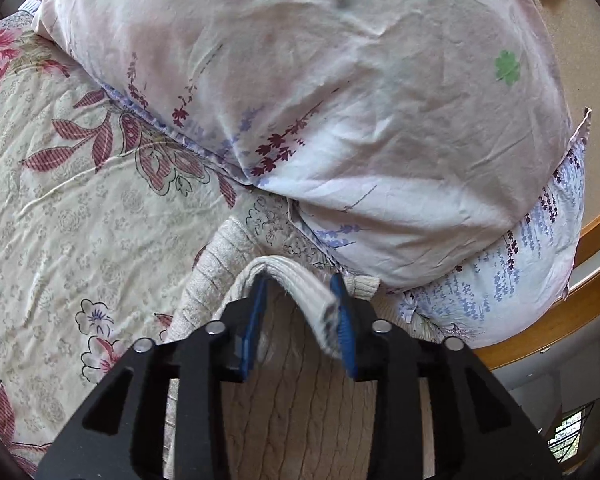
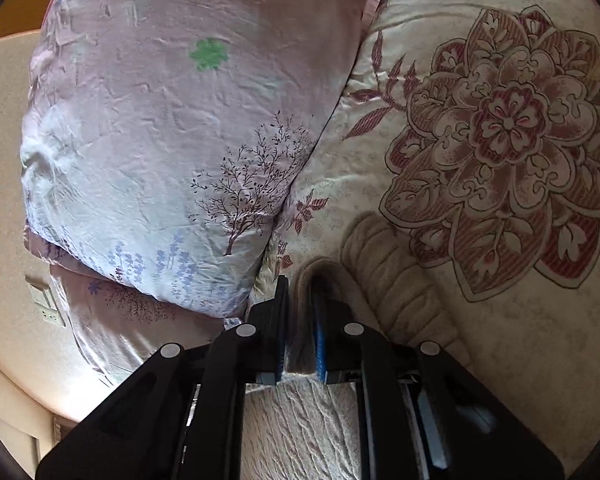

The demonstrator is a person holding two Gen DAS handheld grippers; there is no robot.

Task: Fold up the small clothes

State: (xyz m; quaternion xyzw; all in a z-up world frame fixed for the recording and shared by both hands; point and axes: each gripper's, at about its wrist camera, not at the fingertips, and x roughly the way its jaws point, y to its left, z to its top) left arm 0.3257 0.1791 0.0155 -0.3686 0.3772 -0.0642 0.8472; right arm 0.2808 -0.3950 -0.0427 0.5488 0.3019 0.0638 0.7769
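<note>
We are looking at a bed with a cream floral bedspread and stacked pale pillows, a wooden headboard, a beige wall carrying a switch plate; daylight is brightening the pillows.

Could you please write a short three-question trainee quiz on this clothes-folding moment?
1. True or false: the right gripper stands wide open with nothing between its fingers.
2. What lies directly ahead of the left gripper? A) a pale pillow with purple plant prints B) a wooden chair C) a laundry basket
3. Fill in: the cream knit garment rests on a bedcover printed with red ______.

Key
1. False: its jaws are closed on a fold of the knit garment.
2. A: the pillow fills the view above the gripper, which has the garment's ribbed edge between its fingers.
3. Flowers, as on the floral bedcover.
</note>
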